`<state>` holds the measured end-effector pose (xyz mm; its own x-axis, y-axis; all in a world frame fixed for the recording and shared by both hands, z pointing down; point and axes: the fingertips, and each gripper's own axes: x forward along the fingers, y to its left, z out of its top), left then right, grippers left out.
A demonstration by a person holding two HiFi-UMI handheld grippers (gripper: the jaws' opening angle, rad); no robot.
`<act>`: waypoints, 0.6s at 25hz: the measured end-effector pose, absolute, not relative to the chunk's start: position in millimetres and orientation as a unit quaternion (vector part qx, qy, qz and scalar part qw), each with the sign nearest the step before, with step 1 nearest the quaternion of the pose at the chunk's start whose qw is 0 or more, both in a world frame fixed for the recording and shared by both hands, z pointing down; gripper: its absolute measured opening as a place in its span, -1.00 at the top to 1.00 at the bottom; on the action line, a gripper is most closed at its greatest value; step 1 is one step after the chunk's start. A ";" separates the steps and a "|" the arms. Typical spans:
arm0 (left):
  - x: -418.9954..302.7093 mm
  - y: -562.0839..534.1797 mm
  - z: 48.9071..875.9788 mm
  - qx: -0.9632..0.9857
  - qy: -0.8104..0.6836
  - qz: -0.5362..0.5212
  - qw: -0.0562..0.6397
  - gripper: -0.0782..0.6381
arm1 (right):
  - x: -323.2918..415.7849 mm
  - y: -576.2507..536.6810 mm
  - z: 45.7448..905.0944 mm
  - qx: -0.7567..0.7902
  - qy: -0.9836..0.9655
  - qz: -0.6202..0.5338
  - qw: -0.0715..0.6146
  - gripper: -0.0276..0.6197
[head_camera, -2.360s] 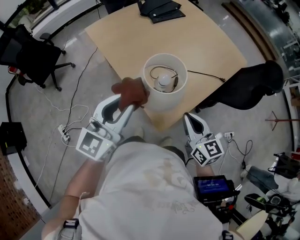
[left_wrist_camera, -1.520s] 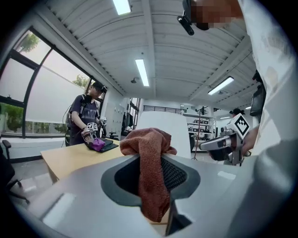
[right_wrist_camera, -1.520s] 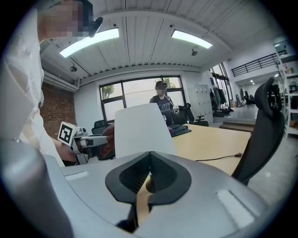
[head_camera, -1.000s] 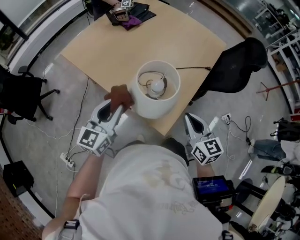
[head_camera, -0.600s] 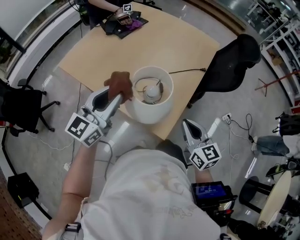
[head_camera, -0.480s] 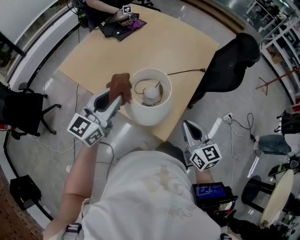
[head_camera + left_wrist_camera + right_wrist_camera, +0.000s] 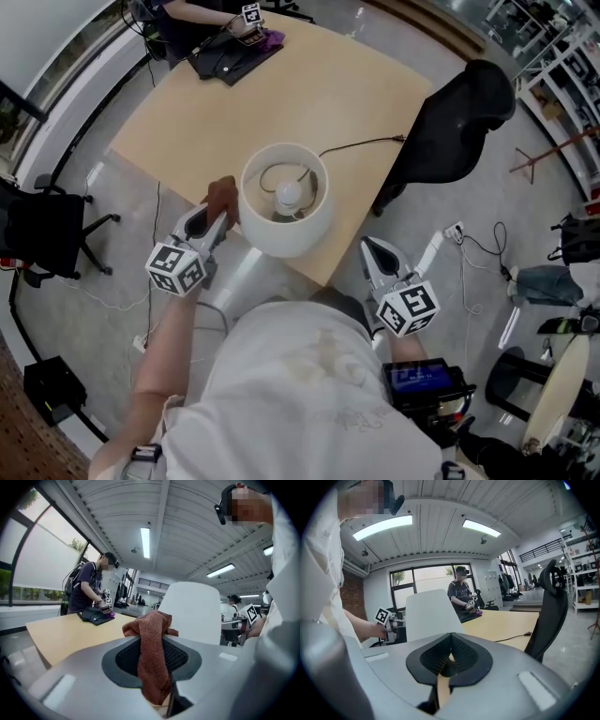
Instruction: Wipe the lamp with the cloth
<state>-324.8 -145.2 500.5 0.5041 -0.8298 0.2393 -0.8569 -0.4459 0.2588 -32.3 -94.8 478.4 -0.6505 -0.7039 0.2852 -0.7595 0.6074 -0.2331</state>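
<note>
Left gripper [image 7: 218, 212] has its jaws clamped on the brown cloth [image 7: 223, 194], a fold hanging down between them, and it sits right at the left side of the lamp [image 7: 284, 234]. The lamp stands close to the near corner of the table [image 7: 356, 89], its cord [image 7: 361, 144] trailing off to the right edge. Whether cloth and shade [image 7: 193, 613] actually touch, I can't quite tell.

For a good wipe, I'd say press the bunched end flat on the shade wall and sweep around the curve, gently, because a light shade can tip or slide toward that corner. The right gripper [image 7: 367, 246] hangs off the table with its jaws together on nothing, and could steady the far side.
</note>
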 end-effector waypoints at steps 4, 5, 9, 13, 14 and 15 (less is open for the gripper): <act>-333.8 -144.2 509.7 0.839 -0.509 0.041 0.191 0.48 | -28.8 -98.4 480.4 0.408 -0.893 0.171 0.086 0.88; -335.4 -145.1 503.3 0.840 -0.509 0.039 0.185 0.48 | -28.7 -99.9 479.9 0.407 -0.893 0.169 0.086 0.88; -336.4 -154.6 452.2 0.862 -0.485 0.008 0.145 0.48 | -28.9 -105.2 474.6 0.407 -0.895 0.161 0.080 0.88; -324.2 -176.9 388.6 0.897 -0.426 -0.024 0.114 0.48 | -23.3 -110.3 472.9 0.406 -0.897 0.157 0.080 0.88; -320.0 -182.8 377.8 0.907 -0.407 -0.023 0.108 0.48 | -21.1 -110.5 474.1 0.406 -0.897 0.157 0.081 0.88; -315.5 -187.5 369.7 0.916 -0.387 -0.019 0.104 0.48 | -18.9 -110.3 475.3 0.407 -0.896 0.157 0.082 0.88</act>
